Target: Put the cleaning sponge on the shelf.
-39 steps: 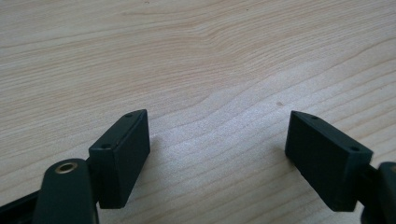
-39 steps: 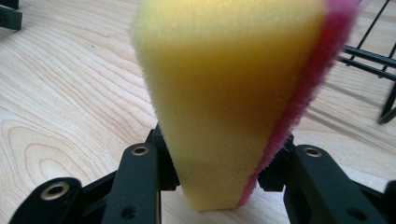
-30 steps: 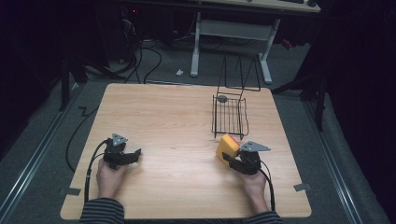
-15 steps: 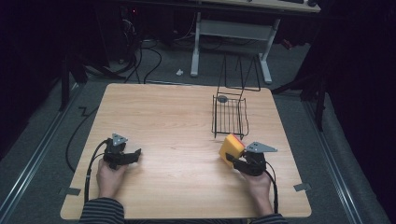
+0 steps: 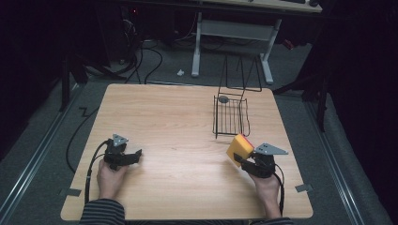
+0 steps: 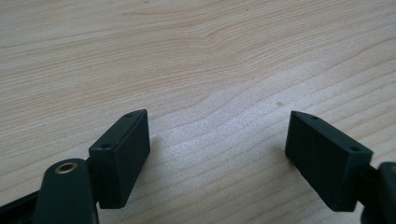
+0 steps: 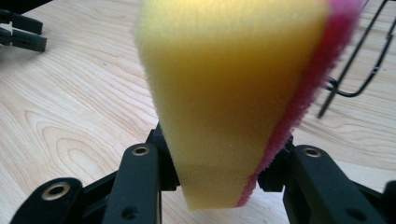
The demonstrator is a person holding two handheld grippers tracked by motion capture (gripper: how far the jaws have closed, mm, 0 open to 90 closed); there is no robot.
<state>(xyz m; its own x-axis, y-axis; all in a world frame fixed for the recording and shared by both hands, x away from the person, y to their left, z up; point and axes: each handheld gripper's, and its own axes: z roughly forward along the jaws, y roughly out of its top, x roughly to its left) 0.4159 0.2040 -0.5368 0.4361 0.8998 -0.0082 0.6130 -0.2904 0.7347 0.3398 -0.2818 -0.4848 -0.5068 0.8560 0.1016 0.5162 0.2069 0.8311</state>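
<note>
place: probably lab | cue: cables point(image 5: 141, 56), desk frame point(image 5: 232, 30), dark surroundings

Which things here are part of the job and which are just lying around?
In use:
- yellow sponge, squeezed in the right tool
- wire basket, close ahead of it

Lying about:
- left tool, open, resting on the table
- desk frame behind

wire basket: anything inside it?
In the high view the wire basket holds one small round grey object at its far end; the rest shows bare table through the wires. The sponge is outside it, pinched in the right gripper.
</note>
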